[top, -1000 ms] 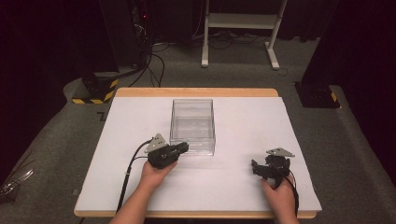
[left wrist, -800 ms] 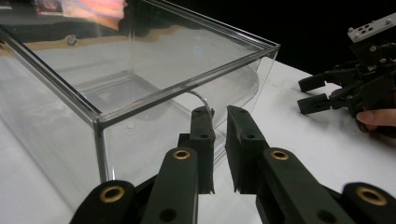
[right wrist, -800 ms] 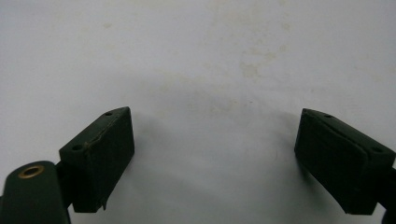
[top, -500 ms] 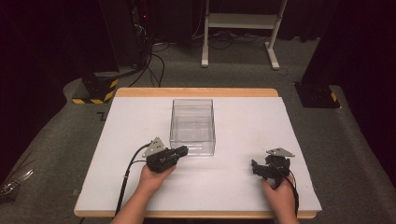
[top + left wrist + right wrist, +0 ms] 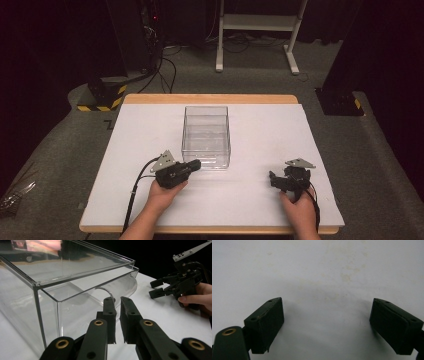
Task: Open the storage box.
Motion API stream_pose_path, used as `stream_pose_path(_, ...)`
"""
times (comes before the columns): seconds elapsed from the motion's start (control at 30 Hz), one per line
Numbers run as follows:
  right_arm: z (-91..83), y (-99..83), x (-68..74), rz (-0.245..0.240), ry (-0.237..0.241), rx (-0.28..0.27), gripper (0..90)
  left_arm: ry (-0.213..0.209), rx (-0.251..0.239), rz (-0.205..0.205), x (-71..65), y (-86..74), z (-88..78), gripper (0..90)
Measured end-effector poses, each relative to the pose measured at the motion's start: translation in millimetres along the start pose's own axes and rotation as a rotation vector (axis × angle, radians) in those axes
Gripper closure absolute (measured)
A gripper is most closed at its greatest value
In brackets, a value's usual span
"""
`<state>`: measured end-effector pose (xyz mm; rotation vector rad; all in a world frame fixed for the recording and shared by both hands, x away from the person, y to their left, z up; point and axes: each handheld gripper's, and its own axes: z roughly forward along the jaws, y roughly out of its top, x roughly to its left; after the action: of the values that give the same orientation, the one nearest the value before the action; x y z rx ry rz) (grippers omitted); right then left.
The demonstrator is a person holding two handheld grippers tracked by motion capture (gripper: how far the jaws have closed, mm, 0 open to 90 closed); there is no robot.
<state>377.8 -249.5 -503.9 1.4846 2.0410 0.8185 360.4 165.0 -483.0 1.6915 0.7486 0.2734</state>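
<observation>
Evidently lining up on the clear plastic box (image 5: 206, 135) at mid-table, the left gripper (image 5: 118, 312) is pointing at its near corner with jaws nearly together on nothing, while the right gripper (image 5: 325, 325) is idling wide apart over bare white tabletop (image 5: 260, 200).

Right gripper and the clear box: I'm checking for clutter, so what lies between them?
Nothing: in the high view, bare white table separates the right gripper from the clear box.
</observation>
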Motion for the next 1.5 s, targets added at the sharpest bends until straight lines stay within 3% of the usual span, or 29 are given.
stream_pose_path(0.73, -0.1, 0.0, 0.0, -0.001, 0.0, 0.0, 12.3, -0.034, 0.004, -0.006, -15.2, -7.9, -12.7, 83.7)
stream_pose_path(1.5, -0.1, -0.1, 0.1, -0.001, 0.0, -0.001, 12.5, -0.06, 0.009, 0.018, -34.3, -16.4, -26.4, 84.2)
